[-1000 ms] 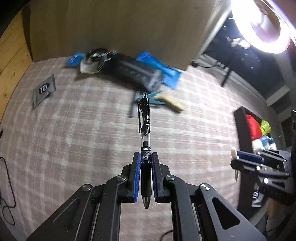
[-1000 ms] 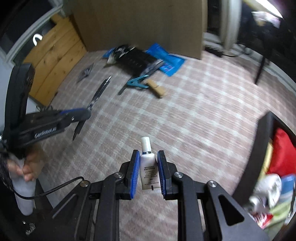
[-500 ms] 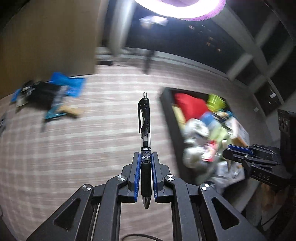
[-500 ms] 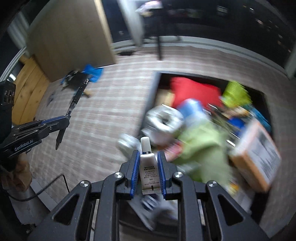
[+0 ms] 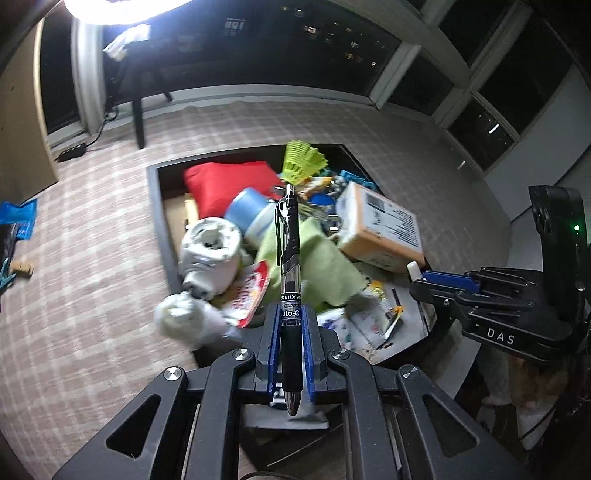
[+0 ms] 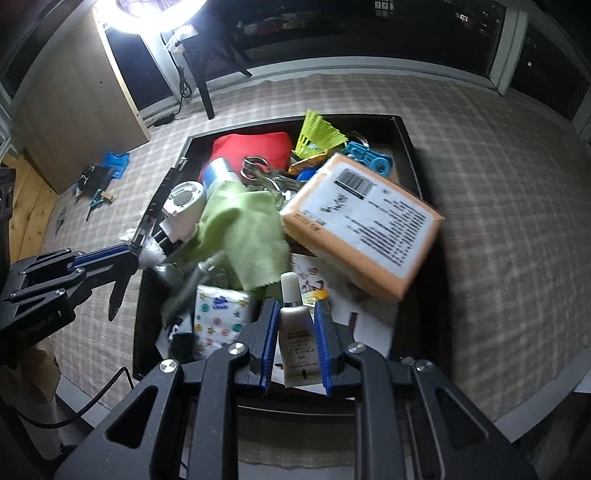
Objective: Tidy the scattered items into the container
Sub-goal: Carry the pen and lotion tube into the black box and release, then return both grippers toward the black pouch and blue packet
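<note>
My left gripper (image 5: pixel 291 321) is shut on a black pen (image 5: pixel 289 258) that points forward over the near left part of the dark container (image 5: pixel 154 206). My right gripper (image 6: pixel 295 314) is shut on a small white tube (image 6: pixel 295 325) and hangs above the container's (image 6: pixel 410 147) near end. The container is heaped with a red pouch (image 6: pixel 251 147), a green cloth (image 6: pixel 243 236), an orange box (image 6: pixel 362 221), tape rolls and other items. The right gripper also shows in the left wrist view (image 5: pixel 436 278), and the left gripper shows in the right wrist view (image 6: pixel 125 254).
The container sits on a checked tablecloth (image 6: pixel 498 184). Scattered items remain far left: a blue packet (image 6: pixel 116 159), a dark case (image 6: pixel 94 175) and a clip (image 6: pixel 96 197). A wooden panel (image 6: pixel 74 103) and a bright ring lamp (image 5: pixel 122 7) stand behind.
Both grippers swung right from the scattered pile to above the container, carrying the pen and the tube. The container has come closer and fills the middle of both views.
</note>
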Tool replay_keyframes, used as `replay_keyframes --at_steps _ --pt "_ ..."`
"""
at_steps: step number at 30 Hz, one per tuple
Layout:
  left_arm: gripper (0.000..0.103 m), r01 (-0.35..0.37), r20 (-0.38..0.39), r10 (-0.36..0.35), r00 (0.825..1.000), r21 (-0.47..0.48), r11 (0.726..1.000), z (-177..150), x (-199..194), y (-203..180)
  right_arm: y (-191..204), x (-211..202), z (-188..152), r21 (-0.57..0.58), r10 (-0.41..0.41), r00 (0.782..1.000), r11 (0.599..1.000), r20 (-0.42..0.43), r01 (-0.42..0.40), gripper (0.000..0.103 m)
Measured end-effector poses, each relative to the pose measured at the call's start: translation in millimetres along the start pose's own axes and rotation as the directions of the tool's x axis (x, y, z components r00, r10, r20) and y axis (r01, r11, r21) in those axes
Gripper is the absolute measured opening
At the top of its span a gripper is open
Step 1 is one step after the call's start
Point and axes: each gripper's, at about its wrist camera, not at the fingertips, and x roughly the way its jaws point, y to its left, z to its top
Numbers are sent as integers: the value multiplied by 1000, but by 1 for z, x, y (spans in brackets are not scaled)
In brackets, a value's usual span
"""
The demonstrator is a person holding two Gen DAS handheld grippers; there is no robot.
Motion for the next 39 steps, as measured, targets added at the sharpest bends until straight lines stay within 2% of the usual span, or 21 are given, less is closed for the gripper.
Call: replay_keyframes --at_steps 1,2,3,9,14,23,31,39 --pt "14 -12 -4 12 1000 9 1000 1 2 -3 -2 0 0 0 1 1000 1000 -2 -1 23" --pt "30 -21 -8 21 1000 12 1000 1 4 -5 -4 0 1 9 -7 1000 1000 -5 7 30" --pt "35 -28 -4 28 1000 9 1000 1 4 -6 -7 0 1 19 -10 1000 1000 -3 10 32" --pt "33 -53 -10 53 999 -24 998 -2 1 10 -7 -6 4 25 2 1000 1000 30 -2 32" --pt "33 -97 4 97 995 -42 994 -9 -11 30 7 -5 13 -5 16 999 1000 46 -16 32" --pt "34 -179 4 182 983 -158 971 -27 -39 98 69 11 33 -102 62 997 993 44 -58 32" --pt "34 -231 12 245 969 -296 927 -47 -78 179 151 29 55 -210 130 991 970 28 -121 32" --pt "34 -263 32 310 950 -452 853 -62 -113 263 250 52 77 -363 198 980 914 16 -179 32"
